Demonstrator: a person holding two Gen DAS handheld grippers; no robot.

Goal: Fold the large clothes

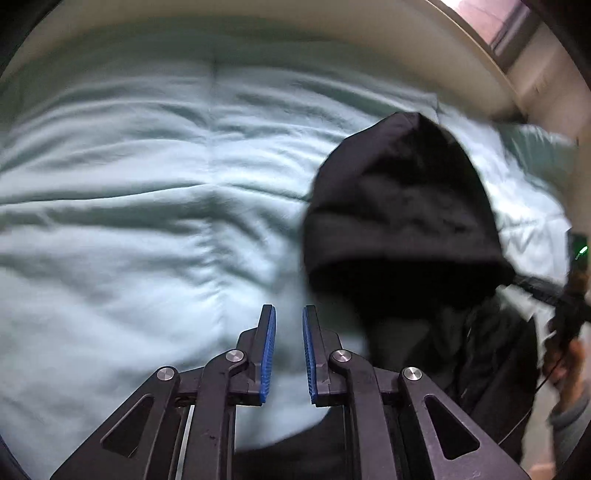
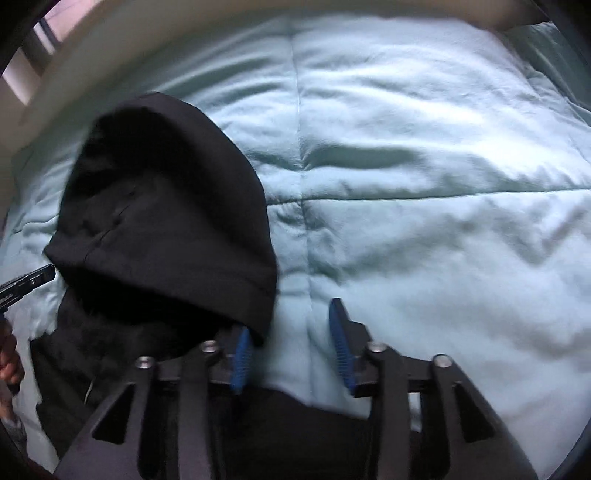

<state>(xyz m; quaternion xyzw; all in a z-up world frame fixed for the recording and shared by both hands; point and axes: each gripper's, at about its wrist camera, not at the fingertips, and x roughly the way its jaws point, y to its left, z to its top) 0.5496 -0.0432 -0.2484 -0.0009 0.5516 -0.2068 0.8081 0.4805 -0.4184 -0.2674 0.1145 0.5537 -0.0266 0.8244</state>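
A black hoodie lies on a pale teal quilt [image 1: 129,192]. Its hood [image 1: 402,206] points away from me, and the dark body [image 1: 454,354] trails toward the lower edge. My left gripper [image 1: 289,314] hovers over bare quilt just left of the hood, its blue pads a narrow gap apart with nothing between them. In the right wrist view the hood [image 2: 166,206] sits to the left. My right gripper [image 2: 291,321] stands open over the quilt [image 2: 424,166]. The hood's hem drapes over its left finger, and no cloth is pinched.
A beige bed frame or wall [image 1: 332,22] curves along the far side, with a window [image 1: 491,18] beyond. A person's hand [image 1: 569,354] holds the other gripper at the right edge. A pillow [image 1: 535,147] lies at the far right, and a small green light [image 1: 581,251] glows there.
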